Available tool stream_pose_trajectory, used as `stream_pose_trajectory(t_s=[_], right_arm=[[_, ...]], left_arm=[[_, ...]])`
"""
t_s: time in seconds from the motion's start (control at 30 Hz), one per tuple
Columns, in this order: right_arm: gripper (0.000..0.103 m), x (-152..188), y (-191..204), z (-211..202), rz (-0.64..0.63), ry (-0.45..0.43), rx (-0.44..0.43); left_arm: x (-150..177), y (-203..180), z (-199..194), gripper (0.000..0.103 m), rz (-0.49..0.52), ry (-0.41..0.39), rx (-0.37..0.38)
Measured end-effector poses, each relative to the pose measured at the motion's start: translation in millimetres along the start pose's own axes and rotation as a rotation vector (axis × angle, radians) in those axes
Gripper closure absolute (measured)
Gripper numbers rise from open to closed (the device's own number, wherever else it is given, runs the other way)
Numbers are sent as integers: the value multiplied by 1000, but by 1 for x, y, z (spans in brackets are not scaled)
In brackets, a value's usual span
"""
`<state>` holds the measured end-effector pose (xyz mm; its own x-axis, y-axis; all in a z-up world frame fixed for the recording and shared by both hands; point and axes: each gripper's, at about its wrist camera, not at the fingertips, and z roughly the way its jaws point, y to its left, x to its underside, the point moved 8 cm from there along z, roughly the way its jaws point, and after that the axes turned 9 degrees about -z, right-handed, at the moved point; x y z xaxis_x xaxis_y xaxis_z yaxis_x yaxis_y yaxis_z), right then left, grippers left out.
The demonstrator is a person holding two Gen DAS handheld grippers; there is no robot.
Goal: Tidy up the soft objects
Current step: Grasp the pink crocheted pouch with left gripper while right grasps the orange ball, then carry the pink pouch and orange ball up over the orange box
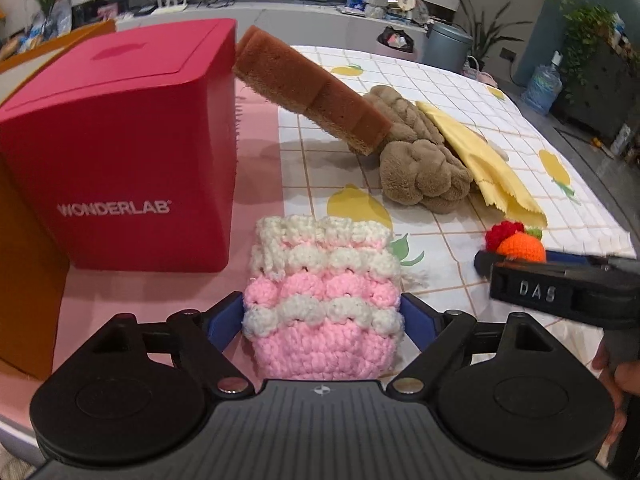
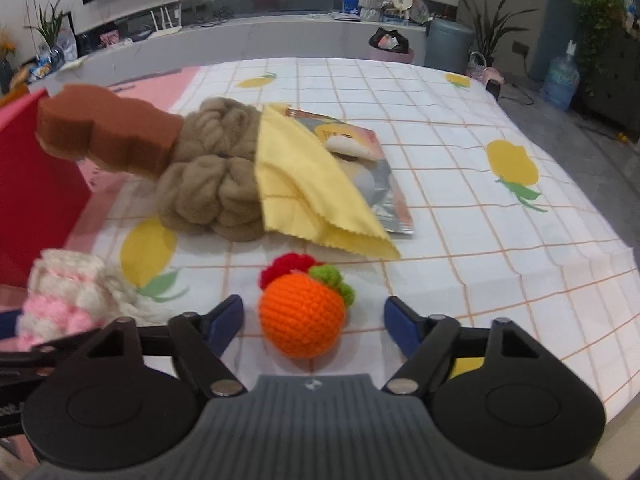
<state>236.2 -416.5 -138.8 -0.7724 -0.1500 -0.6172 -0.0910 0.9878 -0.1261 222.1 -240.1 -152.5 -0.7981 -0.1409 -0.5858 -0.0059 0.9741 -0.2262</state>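
A table under a white checked cloth [image 2: 460,184] printed with yellow lemons carries a scatter of soft things, with a pink mat [image 1: 256,168] covering its left side. On that mat, at the left, stands a red box [image 1: 120,152] lettered WONDERLAB. A brown sponge [image 1: 308,92] leans tilted from the box's far right corner down onto a tan braided plush [image 2: 212,176] near the middle of the cloth. A yellow cloth [image 2: 312,196] drapes over the plush's right side, partly covering a silvery packet [image 2: 384,192] beneath it.

Nearer, the pink-and-white crocheted pouch [image 1: 320,304] lies just right of the box's near corner, sitting between the blue pads of the left gripper [image 1: 322,316]; its jaws are spread wide, the pads at the pouch's sides without visibly squeezing it.

To the right, an orange crocheted ball [image 2: 302,316] with red and green tufts rests on the checked cloth between the fingers of the right gripper [image 2: 314,326], whose jaws stand apart with clear gaps on both sides of the ball. Part of a hand [image 1: 616,376] shows at the right edge of the left wrist view.
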Motion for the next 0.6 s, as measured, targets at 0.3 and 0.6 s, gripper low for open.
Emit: stream_pose_trajectory(t_s=[0.3, 0.6], right_arm=[[57, -6, -11, -6, 30, -21, -21], [57, -4, -5, -18, 46, -23, -37]], left_arm=[[4, 1, -6, 27, 54, -28, 43], [0, -13, -42, 71, 196, -134, 80]])
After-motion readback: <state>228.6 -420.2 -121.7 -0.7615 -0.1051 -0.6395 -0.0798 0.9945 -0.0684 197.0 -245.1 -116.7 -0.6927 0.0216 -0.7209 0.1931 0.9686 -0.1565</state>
